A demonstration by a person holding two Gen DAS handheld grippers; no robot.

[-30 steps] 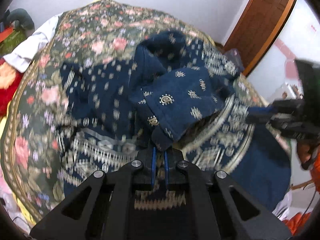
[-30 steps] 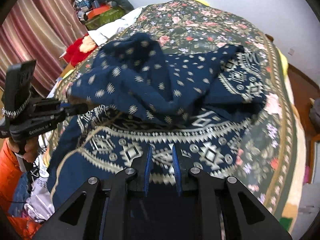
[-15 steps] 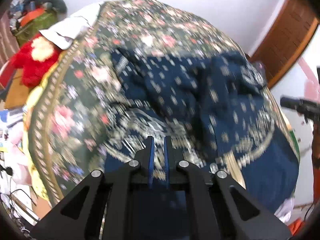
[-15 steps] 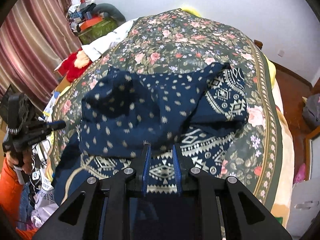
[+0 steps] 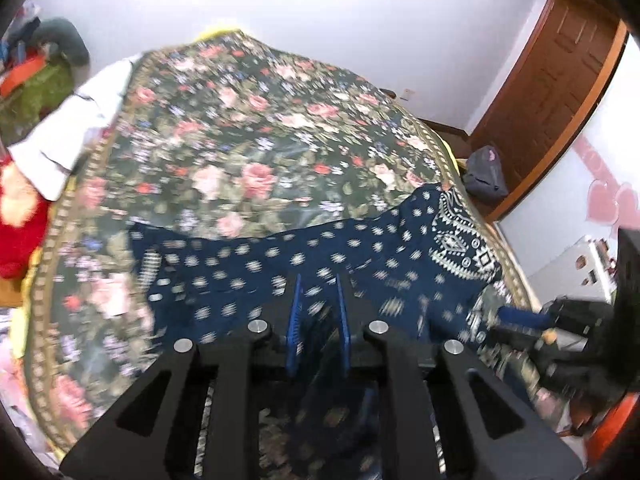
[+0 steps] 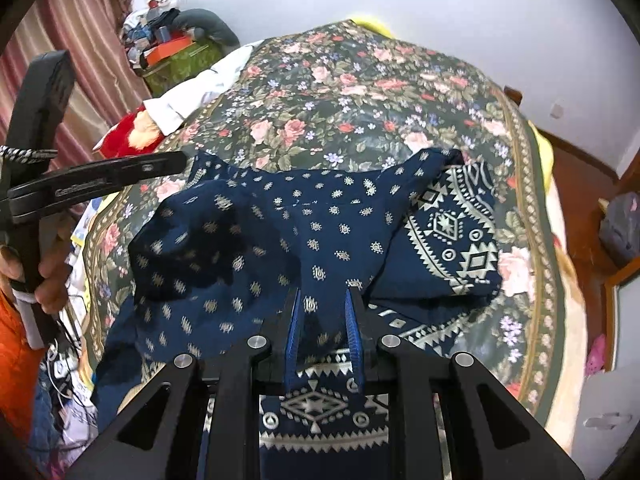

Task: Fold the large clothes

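The navy patterned garment (image 6: 304,240) is lying bunched on the floral bedspread (image 6: 360,92) of the bed, toward its near edge, with one layer already thrown over another. The left gripper (image 5: 318,304) is opening its jaws above the dotted cloth; the view is motion-blurred, but no fabric appears to be between its blue pads (image 5: 294,316). The right gripper (image 6: 323,320) is standing with its jaws only slightly apart, and cloth is lying beneath and seemingly between them; whether the pads are pinching it cannot be told.

Risk: the folded-over layer is sitting as a loose hump with a deep shadowed hollow at its left side, so the fold is likely to slump or slide open if the hands are drawn away before it is flattened. A snagged pad could drag the top layer askew, and the hem hanging toward the near edge could pull the whole piece off the bed.

Materials: the garment looks to be a thin, limp woven fabric, dark blue with small pale motifs and a broad geometric border band (image 6: 452,236) of diamonds and zigzags. The bedspread is smooth and slightly glossy, offering little friction. The gripper fingers are rigid black plastic with ribbed blue pads.
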